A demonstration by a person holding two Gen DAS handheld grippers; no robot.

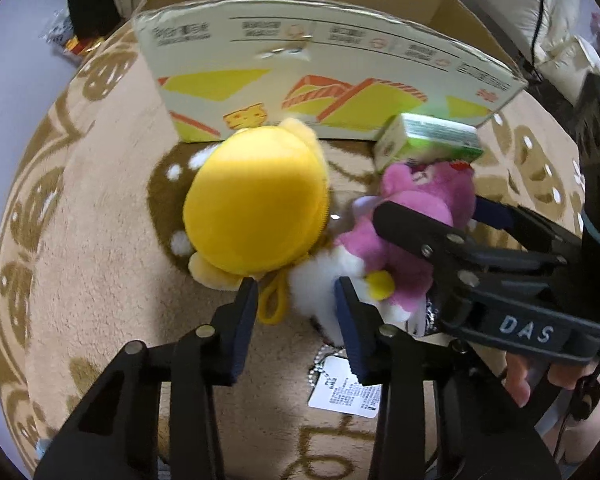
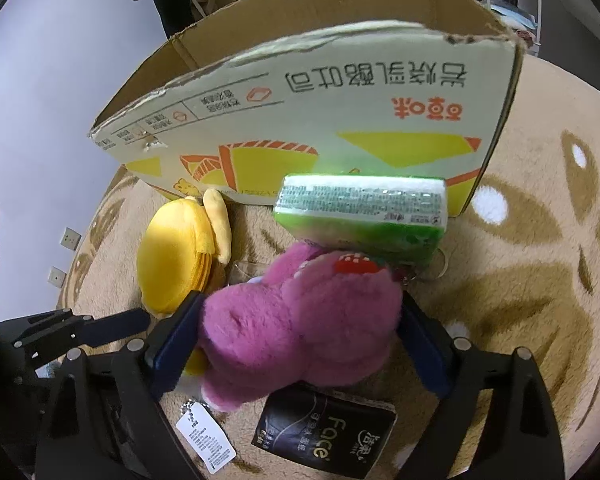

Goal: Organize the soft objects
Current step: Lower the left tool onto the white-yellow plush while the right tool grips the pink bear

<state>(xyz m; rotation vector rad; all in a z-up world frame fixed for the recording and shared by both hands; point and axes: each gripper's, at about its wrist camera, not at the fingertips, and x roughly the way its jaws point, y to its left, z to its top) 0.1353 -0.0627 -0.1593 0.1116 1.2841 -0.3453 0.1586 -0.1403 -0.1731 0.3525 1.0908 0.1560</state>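
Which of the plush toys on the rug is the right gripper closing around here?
The pink plush. The right gripper has a finger on each side of it, pressing its fur. The yellow plush lies apart to the left, ungripped.

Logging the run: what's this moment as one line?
right tongs: closed around pink plush | left tongs: open, by yellow plush | cardboard box: behind

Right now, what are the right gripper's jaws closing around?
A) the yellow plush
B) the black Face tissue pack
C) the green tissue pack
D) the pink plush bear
D: the right gripper has a jaw on each side of the pink plush bear, pressing its fur.
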